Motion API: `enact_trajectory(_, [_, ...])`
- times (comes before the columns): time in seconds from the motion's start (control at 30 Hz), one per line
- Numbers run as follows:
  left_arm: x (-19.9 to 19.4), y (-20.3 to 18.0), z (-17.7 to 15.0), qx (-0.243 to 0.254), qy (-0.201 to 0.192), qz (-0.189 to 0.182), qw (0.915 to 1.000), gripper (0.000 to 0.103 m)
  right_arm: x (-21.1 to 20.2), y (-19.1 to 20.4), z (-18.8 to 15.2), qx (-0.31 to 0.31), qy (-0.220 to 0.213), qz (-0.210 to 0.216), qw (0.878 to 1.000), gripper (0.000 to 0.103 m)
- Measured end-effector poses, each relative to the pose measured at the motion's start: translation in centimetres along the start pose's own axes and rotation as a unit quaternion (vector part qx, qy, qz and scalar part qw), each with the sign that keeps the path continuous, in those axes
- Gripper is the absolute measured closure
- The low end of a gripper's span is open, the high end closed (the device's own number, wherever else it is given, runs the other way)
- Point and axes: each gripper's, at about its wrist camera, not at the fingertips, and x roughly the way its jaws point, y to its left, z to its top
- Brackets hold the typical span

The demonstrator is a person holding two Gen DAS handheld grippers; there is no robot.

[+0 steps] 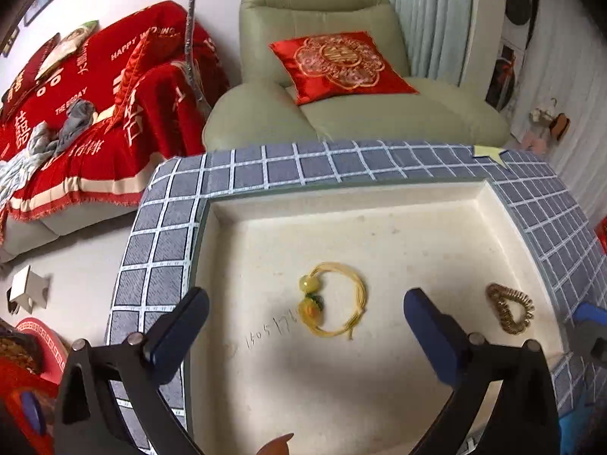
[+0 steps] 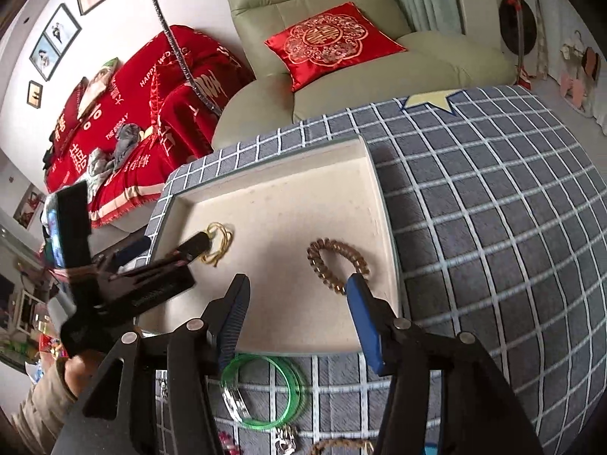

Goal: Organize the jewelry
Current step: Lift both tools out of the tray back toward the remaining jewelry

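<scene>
A shallow cream tray (image 1: 341,204) (image 2: 265,174) lies on a grey checked cloth. In it lie a yellow cord bracelet with yellow-green beads (image 1: 332,309) (image 2: 222,240) and a coiled gold band (image 1: 510,311) (image 2: 337,261). My left gripper (image 1: 303,326) is open and empty, held just above the tray with the yellow bracelet between its fingers. My right gripper (image 2: 296,295) is open and empty over the tray's near edge, its right fingertip (image 2: 358,292) close to the gold band. The left gripper also shows in the right wrist view (image 2: 167,250).
A green ring bangle (image 2: 265,390), a clear bracelet (image 2: 235,402), a silver piece (image 2: 286,441) and a brown beaded strand (image 2: 341,445) lie on the cloth (image 2: 493,227) in front of the tray. Behind stand a green armchair (image 1: 322,11) and a red-covered sofa (image 1: 95,106).
</scene>
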Motion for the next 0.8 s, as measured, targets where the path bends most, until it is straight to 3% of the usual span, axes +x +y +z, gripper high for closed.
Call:
enact_trajectory(0.07, [-1.1, 0.0, 0.2, 0.003, -0.006, 0.001, 1.0, 0.0, -0.4, -0.1, -0.4, 0.003, 0.0, 0.0, 1.0, 0.04])
enact_trajectory(0.17, [-3.3, 0.1, -0.1, 0.008, -0.026, 0.0, 0.9996, 0.0, -1.6, 0.0, -0.9, 0.003, -0.011, 0.006, 1.0, 0.016])
enact_trajectory(0.23, [-5.3, 0.3, -0.6, 0.017, -0.043, 0.001, 0.9989, 0.0, -2.7, 0.1, -1.4, 0.004, -0.027, 0.017, 0.999, 0.013])
enact_trajectory(0.3, [-6.7, 0.5, -1.4, 0.025, -0.052, 0.003, 0.9983, 0.0, -3.9, 0.2, -1.8, 0.01, -0.043, 0.03, 0.999, 0.0])
enact_trajectory(0.43, [-9.9, 1.7, -3.6, 0.031, -0.071, 0.014, 0.9969, 0.0, -6.1, 0.5, -2.8, 0.016, -0.07, 0.051, 0.996, 0.0])
enact_trajectory(0.53, [-11.3, 2.8, -5.3, 0.027, -0.07, 0.014, 0.9971, 0.0, -7.4, 0.9, -3.7, 0.003, -0.068, 0.038, 0.997, 0.0])
enact_trajectory(0.8, [-12.1, 4.7, -11.2, 0.003, -0.016, -0.014, 0.9998, 0.0, -9.2, 0.1, -7.0, -0.001, -0.042, 0.017, 0.999, 0.0])
